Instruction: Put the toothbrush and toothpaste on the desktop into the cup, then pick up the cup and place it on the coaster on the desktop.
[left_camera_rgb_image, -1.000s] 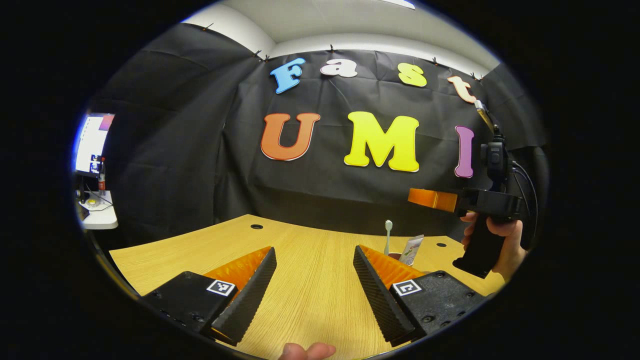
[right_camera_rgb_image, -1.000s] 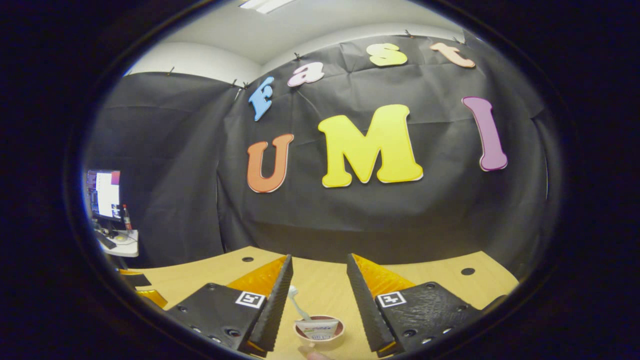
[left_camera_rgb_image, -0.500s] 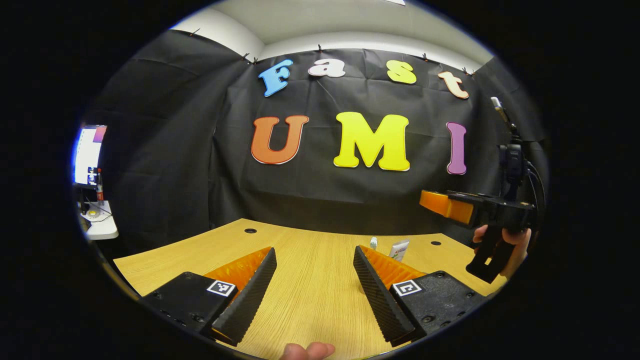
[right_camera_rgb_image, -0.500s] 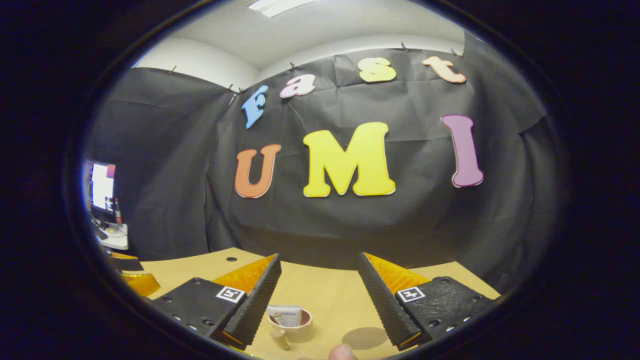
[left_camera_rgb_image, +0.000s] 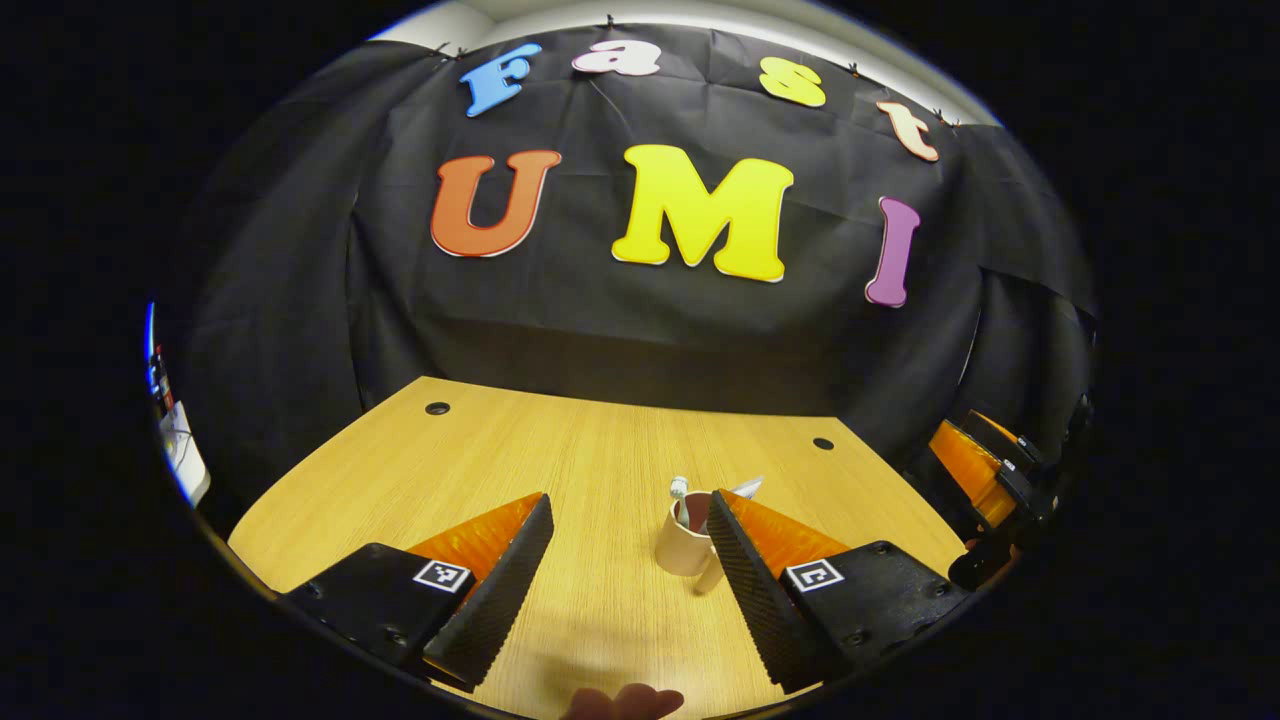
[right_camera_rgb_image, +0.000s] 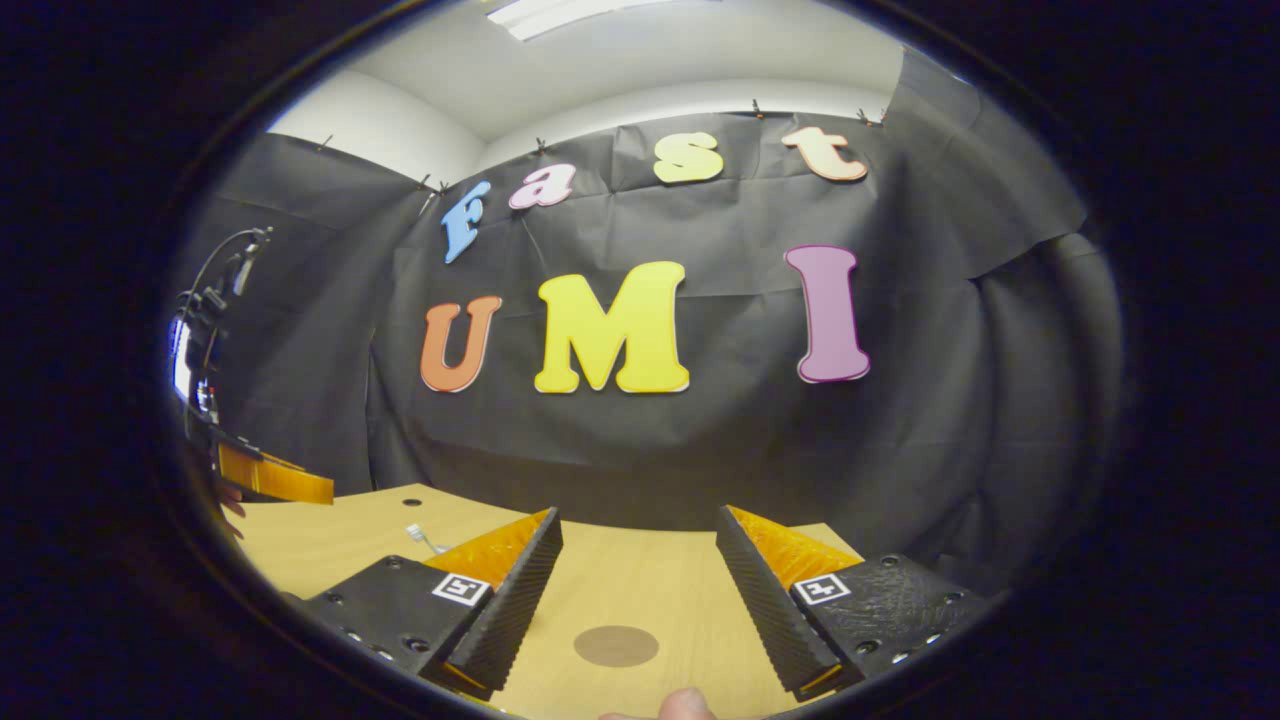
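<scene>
Now, on the pale wood bench (left_camera_rgb_image: 480, 450), the left claw (left_camera_rgb_image: 630, 500) hangs released, jaws spread wide with nothing between them; the cup (left_camera_rgb_image: 683, 545) stands upright just beside the inner face of that claw's right-hand finger and partly behind it; the toothbrush (left_camera_rgb_image: 678, 487) and the toothpaste (left_camera_rgb_image: 746, 488) both stand inside it, their tops above the rim. In the right gripper view the right claw (right_camera_rgb_image: 638, 515) is likewise released, poised over the coaster (right_camera_rgb_image: 616, 645), which lies bare on the bench between its fingers; so the cup is loaded but is not on the coaster.

What could go wrong: the finger so close to the cup's wall could nudge or tip it if the claw swings or closes off-centre; the tall contents probably make the cup top-heavy, so a tilted carry could spill the tube or brush; the coaster looks thin and flat, so a cup set down askew could sit half off it or push it along.

The cup itself is cream outside and dark red within; the brush shows a pale head; the tube's flat end leans right.
</scene>
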